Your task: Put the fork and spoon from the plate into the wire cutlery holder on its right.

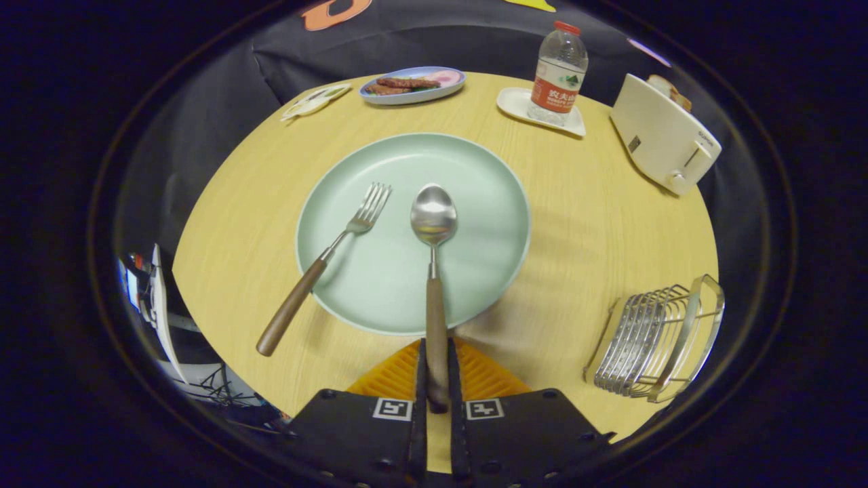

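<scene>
A pale green plate (475, 183) lies in the middle of the round wooden table. On its left part rests a fork (325, 261) with a brown wooden handle that sticks out over the rim toward me. A spoon (434, 257) with the same kind of handle points straight ahead, its bowl over the plate's middle. My gripper (436, 369) is shut on the spoon's handle end, both fingers pressing its sides. The wire cutlery holder (661, 339) stands to the right of the plate, near the table's front right edge.
At the back stand a water bottle (559, 74) on a small white tray, a blue plate of food (413, 85) and a small white dish (315, 100). A white toaster (661, 135) sits at the back right. The table edge curves close on the left.
</scene>
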`<state>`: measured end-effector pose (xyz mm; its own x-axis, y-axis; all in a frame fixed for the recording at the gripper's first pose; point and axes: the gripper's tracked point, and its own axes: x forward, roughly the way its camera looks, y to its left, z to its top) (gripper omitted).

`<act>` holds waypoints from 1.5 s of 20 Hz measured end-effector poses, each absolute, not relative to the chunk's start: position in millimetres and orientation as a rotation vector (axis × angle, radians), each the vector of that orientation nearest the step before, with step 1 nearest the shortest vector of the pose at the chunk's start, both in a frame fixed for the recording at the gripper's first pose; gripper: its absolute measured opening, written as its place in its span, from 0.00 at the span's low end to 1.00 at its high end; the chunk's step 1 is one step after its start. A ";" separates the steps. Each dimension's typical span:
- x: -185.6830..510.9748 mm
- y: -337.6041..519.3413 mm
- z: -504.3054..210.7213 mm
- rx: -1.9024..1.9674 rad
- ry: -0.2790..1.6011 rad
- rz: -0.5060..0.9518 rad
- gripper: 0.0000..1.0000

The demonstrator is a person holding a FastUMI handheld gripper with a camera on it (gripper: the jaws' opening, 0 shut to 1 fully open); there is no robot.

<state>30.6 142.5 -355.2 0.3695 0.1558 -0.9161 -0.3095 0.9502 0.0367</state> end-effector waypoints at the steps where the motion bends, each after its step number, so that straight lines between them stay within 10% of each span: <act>1: 33.0 143.5 -351.9 -0.136 1.156 0.300 0.06; 18: 3.3 27.2 -198.8 0.077 1.082 0.178 0.00; 30: -48.5 -31.0 -233.2 0.211 1.336 0.059 0.00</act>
